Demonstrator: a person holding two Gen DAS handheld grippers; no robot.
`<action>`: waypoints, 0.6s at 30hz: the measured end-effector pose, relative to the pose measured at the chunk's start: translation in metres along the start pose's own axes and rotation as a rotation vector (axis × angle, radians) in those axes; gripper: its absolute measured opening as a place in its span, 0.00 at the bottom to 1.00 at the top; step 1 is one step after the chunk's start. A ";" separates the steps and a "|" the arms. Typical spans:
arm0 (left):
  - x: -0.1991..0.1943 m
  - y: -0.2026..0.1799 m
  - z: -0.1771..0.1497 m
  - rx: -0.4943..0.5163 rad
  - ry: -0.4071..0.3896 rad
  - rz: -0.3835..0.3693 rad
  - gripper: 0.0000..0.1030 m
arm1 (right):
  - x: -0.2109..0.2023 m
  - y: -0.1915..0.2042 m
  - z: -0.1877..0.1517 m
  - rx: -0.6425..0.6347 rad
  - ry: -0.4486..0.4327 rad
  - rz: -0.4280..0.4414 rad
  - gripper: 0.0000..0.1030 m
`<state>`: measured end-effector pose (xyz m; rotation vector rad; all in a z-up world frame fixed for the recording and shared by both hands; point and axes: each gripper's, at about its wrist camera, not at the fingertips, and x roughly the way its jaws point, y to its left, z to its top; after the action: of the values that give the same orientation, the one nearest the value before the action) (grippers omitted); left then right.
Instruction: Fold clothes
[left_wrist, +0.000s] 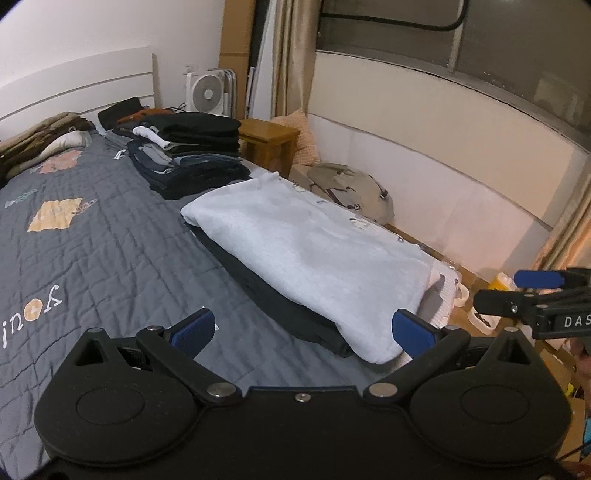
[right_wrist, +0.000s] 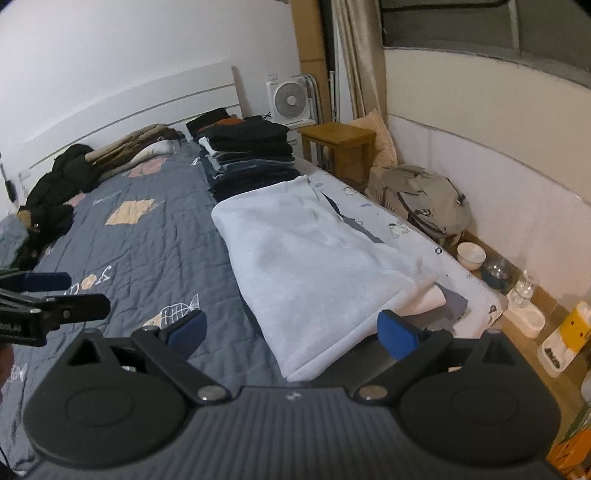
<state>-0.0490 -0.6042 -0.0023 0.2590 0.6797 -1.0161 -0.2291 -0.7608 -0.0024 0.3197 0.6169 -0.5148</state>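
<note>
Pale grey sweatshirt (left_wrist: 314, 254) lies folded on a dark garment (left_wrist: 280, 295) at the bed's (left_wrist: 92, 236) window-side edge. Behind it, a tall folded stack (left_wrist: 195, 147). Left tongs (left_wrist: 301, 332) and right tongs (right_wrist: 291, 330) both spread, empty. Unfolded heap (right_wrist: 55, 192) by the headboard probably remains.

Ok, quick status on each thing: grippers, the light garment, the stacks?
Left gripper: open, empty.
Right gripper: open, empty.
Light sweatshirt: folded, flat on a dark garment.
Dark stack: folded, piled by the headboard.
Quilt: spread flat.
Fan: cannot tell if running.
Backpack: slumped on floor.
</note>
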 end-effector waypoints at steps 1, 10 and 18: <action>-0.002 0.000 0.000 0.004 0.002 0.002 1.00 | -0.002 0.002 0.001 -0.005 0.007 -0.003 0.96; -0.016 -0.007 0.019 0.041 0.029 0.020 1.00 | -0.008 0.008 0.025 -0.063 0.067 -0.008 0.96; -0.016 -0.016 0.052 0.098 0.080 -0.024 1.00 | -0.023 0.008 0.047 -0.115 0.052 -0.032 0.96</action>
<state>-0.0478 -0.6274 0.0495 0.3794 0.7071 -1.0686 -0.2184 -0.7659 0.0492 0.2149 0.6998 -0.5006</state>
